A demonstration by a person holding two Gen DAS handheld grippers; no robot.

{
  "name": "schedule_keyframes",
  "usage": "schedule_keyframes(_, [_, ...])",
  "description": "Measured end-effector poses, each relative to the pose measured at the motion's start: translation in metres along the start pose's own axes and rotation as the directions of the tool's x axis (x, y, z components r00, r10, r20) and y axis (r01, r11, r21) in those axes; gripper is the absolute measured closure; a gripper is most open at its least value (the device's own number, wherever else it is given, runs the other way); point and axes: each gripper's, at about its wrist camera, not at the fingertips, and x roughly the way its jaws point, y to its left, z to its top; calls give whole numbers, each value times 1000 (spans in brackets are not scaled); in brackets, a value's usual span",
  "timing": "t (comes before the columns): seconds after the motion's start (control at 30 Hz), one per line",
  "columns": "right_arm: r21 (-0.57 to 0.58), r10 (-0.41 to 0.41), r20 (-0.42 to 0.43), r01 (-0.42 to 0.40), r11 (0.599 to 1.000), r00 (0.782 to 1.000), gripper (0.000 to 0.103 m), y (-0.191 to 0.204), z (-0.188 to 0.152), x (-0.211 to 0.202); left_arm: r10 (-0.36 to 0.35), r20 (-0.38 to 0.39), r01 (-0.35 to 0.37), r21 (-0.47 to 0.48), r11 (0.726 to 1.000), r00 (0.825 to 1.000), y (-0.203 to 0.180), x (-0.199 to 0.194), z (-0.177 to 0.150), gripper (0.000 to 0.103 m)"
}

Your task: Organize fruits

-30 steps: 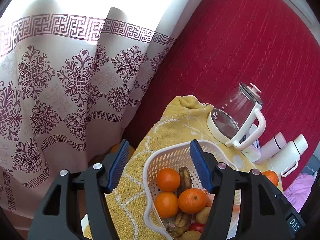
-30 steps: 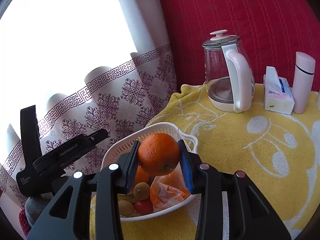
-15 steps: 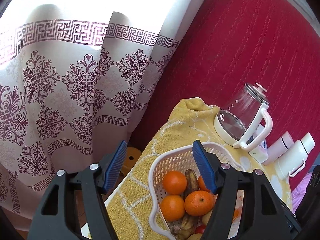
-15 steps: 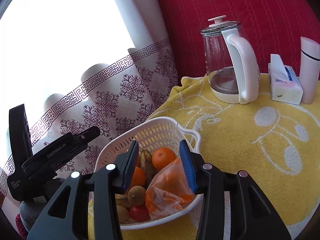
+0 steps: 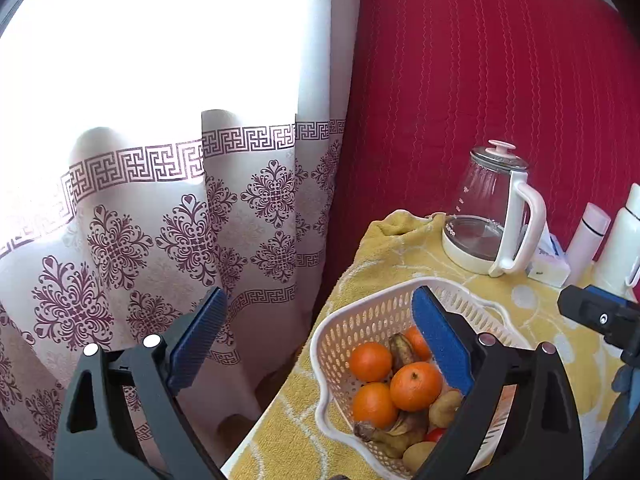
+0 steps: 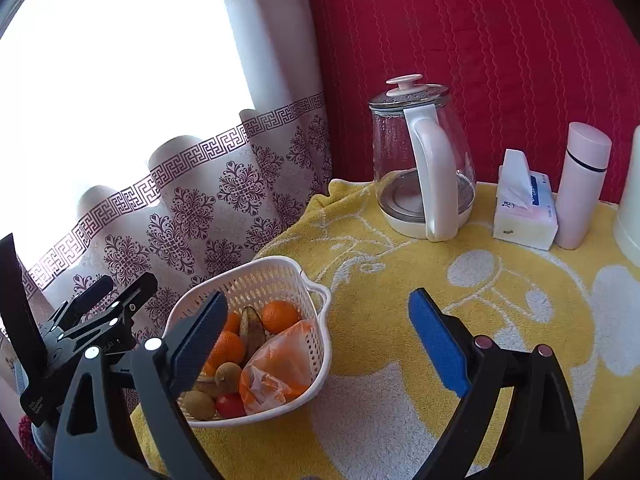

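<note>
The right gripper (image 6: 318, 340) hangs with its blue-padded jaws spread wide and nothing between them, low in the middle of the right wrist view, above the yellow towel (image 6: 400, 360). Just under its left finger sits the white basket (image 6: 316, 344), at the lower left of that frame, holding oranges (image 6: 280, 316), a dark banana (image 6: 253, 328), kiwis (image 6: 228, 378), a small red fruit (image 6: 230, 405) and a crinkled orange bag (image 6: 276, 372).

The left gripper (image 5: 320, 340) is likewise spread and empty — its right finger overlaps the basket's near rim in the left wrist view, its left finger stands against the patterned curtain (image 5: 168, 232) at the lower left. In that view the basket lies at the lower right, three oranges showing plainly.

Farther back, at the upper right of both views, a glass kettle (image 6: 420, 168) stands upright on the towel, with a tissue pack (image 6: 524, 208) and a pale pink flask (image 6: 580, 184) beside it — all in front of a red quilted backing (image 6: 480, 40).
</note>
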Motion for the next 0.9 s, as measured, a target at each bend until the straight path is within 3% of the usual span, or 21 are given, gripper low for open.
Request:
schedule_keyframes(0.23, [-128,-31,-59,23,991,998,8,-11,-26,-14,99,-6,-98,22,995,995,5,-22,-23,5])
schedule_keyframes(0.37, [-100,4,-48,-8,995,999,8,-21,-49,-20,136,-20,-136,15,991,991,0,-29,-41,5])
schedule_keyframes(0.5, [-143,9,-57,-17,990,998,8,-11,-58,-13,170,-16,-168,57,984,985,-8,-32,-52,5])
schedule_keyframes(0.9, [-326,-15,-4,13,945,1000,5,28,-78,-17,152,-78,-144,101,984,985,-22,-20,-67,4])
